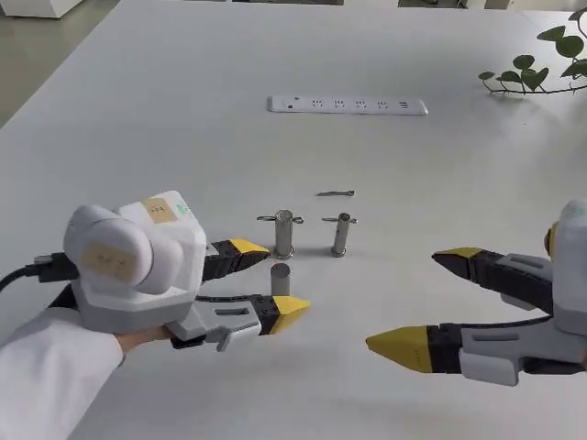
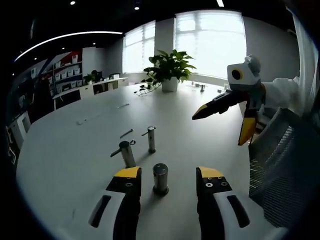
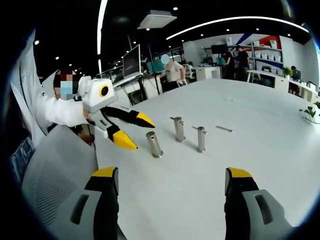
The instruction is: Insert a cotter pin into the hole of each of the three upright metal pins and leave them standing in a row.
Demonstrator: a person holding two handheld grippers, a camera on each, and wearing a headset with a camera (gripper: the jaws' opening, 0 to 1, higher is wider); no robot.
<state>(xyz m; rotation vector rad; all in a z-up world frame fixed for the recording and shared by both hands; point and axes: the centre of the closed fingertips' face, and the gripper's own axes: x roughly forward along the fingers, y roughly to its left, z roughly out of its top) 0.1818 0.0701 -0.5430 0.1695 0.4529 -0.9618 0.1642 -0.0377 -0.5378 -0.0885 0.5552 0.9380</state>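
Three upright metal pins stand on the white table (image 1: 138,137). Two of them, the middle pin (image 1: 284,232) and the right pin (image 1: 342,234), carry a cotter pin through the top. The nearest pin (image 1: 281,278) is bare. My left gripper (image 1: 269,277) is open, and its yellow-tipped jaws flank the bare pin (image 2: 160,178) without touching it. A loose cotter pin (image 1: 336,193) lies flat behind the row. My right gripper (image 1: 423,299) hangs open and holds nothing, off to the right of the pins. From the right gripper view the bare pin (image 3: 154,144) stands just beside the left gripper (image 3: 130,131).
A white power strip (image 1: 348,105) lies at the back of the table. A leafy plant (image 1: 541,69) reaches in at the far right edge. A grey mesh chair back (image 3: 55,170) stands near the table's front edge.
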